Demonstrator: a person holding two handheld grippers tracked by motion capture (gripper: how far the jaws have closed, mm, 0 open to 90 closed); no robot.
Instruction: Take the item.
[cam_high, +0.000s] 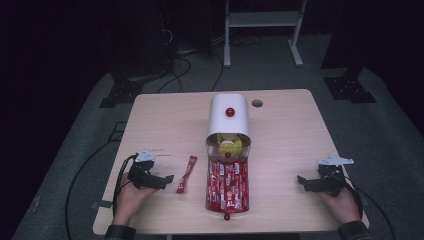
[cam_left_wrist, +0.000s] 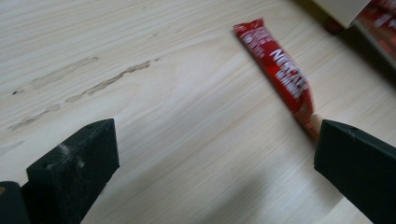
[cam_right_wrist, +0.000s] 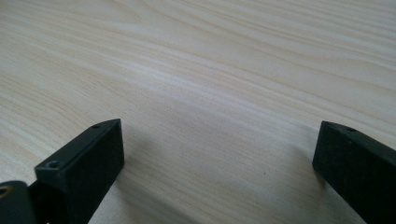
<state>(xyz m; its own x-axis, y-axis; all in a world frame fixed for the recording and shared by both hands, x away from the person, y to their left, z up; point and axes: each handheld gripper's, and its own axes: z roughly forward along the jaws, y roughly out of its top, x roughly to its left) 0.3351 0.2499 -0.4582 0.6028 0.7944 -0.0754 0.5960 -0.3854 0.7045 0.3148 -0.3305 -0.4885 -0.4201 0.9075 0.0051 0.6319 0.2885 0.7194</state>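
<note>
Here both grippers rested on the table, fingers spread wide and empty: the left gripper (cam_high: 167, 179) near-left, the right gripper (cam_high: 300, 181) near-right. A loose red sachet (cam_high: 187, 174) lay just right of the left gripper, beside the tray (cam_high: 227, 206) of sachets. Seemingly a pick was starting; next, closing around that sachet.

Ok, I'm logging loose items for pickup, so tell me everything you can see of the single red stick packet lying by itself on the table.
The red stick packet is a long, narrow sachet of glossy red foil-like film with white lettering that is too blurred to read for certain. It looks sealed and full, lying flat on the wooden table, angled slightly. It sits apart, left of the white container's tray of similar packets, and just right of the left gripper, which is open. Its near end reaches that gripper's jaw; contact is unclear.
</note>
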